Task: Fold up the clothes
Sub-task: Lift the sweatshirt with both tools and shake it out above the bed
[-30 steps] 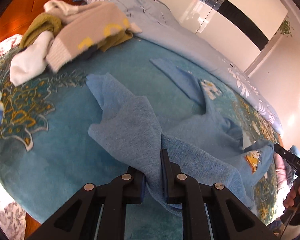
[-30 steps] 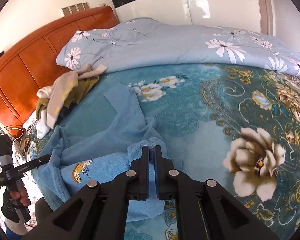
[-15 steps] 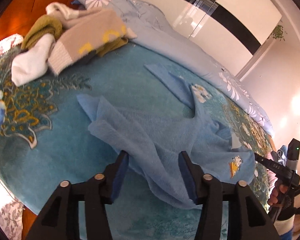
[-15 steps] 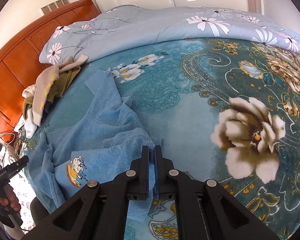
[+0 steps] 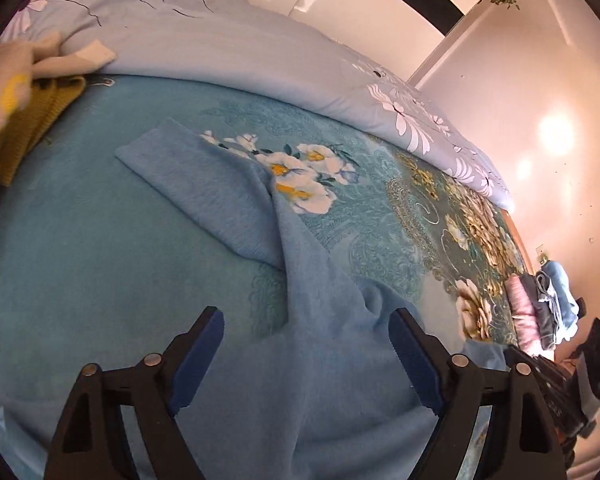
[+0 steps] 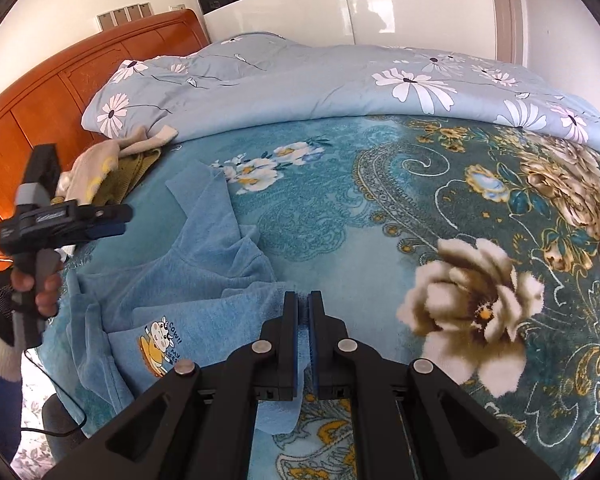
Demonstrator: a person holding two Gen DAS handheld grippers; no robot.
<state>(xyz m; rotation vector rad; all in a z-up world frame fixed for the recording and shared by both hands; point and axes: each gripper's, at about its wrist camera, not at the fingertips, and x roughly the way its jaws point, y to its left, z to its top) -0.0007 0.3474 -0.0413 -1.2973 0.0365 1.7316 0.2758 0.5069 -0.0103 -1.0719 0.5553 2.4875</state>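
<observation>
A light blue sweater [image 5: 300,312] with a cartoon cow print [image 6: 162,342] lies crumpled on the bed. One sleeve [image 5: 204,184] stretches toward the far left. My left gripper [image 5: 306,320] is open wide and empty, hovering above the sweater's body. It also shows in the right wrist view [image 6: 100,220], held above the sweater's left side. My right gripper [image 6: 303,300] is shut on the sweater's edge near the bed's front.
The bed has a teal floral blanket [image 6: 420,208] and a rolled pale blue duvet [image 6: 340,84] at the back. A pile of beige and olive clothes [image 6: 108,168] lies by the wooden headboard [image 6: 40,112]. Folded clothes [image 5: 540,308] are stacked at the right edge.
My left gripper has let go of the sweater, opened wide and moved forward over it. My right gripper stays shut on the edge.
</observation>
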